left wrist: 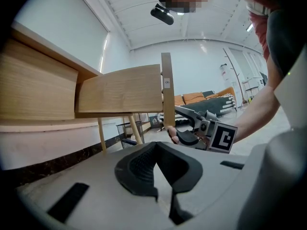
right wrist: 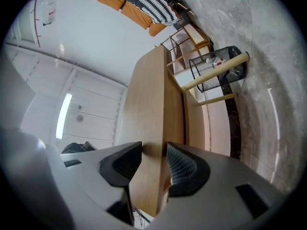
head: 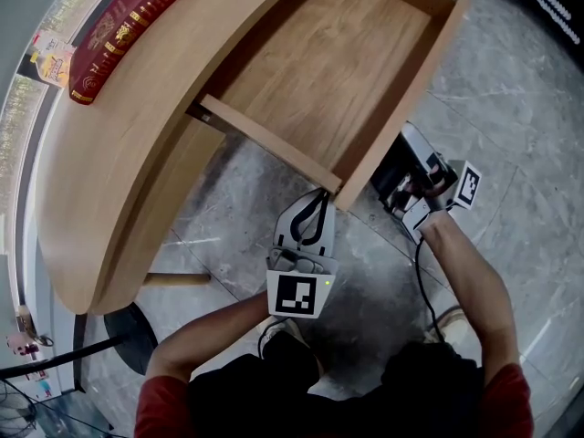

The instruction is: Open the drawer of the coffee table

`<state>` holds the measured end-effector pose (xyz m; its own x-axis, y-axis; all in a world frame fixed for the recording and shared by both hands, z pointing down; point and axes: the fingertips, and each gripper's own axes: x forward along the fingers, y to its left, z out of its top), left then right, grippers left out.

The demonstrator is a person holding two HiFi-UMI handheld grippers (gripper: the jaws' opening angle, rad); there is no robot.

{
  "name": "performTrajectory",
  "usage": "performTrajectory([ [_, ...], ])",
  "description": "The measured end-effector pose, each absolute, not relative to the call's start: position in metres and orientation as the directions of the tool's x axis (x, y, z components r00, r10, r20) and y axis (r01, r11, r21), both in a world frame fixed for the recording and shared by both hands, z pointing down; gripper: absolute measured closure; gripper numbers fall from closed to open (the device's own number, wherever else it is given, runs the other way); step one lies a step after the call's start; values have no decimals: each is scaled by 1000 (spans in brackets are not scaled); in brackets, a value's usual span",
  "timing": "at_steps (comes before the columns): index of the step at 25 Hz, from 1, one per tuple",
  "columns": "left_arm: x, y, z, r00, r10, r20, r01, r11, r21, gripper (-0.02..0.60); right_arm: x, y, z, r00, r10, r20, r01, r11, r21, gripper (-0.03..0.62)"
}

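I see the drawer (head: 328,71) pulled well out of the coffee table (head: 137,144). My right gripper (right wrist: 154,163) clamps its front panel (right wrist: 153,99) from below (a pad on each face). My left gripper (head: 312,215) sits near the drawer's corner, jaws together on nothing.

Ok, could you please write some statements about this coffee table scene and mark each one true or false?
1. The drawer is pulled out. True.
2. A red book lies inside the drawer. False: the drawer is empty, and the red book lies on the tabletop.
3. The drawer front stands between the jaws of the right gripper. True.
4. The left gripper grips a table leg. False: its jaws are together and hold nothing.
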<state>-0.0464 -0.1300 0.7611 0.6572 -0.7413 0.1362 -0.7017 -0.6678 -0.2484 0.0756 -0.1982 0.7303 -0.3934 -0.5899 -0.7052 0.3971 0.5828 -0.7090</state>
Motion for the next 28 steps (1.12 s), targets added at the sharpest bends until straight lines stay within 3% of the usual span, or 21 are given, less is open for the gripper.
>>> performTrajectory([
  [6,-41,-130,765,658,-741,132,-712,-670,-213,575,84,-202,730,-396,-609,-687,356,588,-726,416],
  [14,-30,-130,766,661,-740,120,-723,-672,-161,575,96,-197,767,-440,-705,-556,227,512,-828,418],
  [22,-10,-129,772,680,-722,130,-705,-692,-153,575,107,-185,804,-497,-804,-328,-82,420,-904,422],
  [28,9,-125,779,702,-697,147,-680,-717,-153,574,127,-174,832,-461,-878,-129,-340,309,-888,436],
])
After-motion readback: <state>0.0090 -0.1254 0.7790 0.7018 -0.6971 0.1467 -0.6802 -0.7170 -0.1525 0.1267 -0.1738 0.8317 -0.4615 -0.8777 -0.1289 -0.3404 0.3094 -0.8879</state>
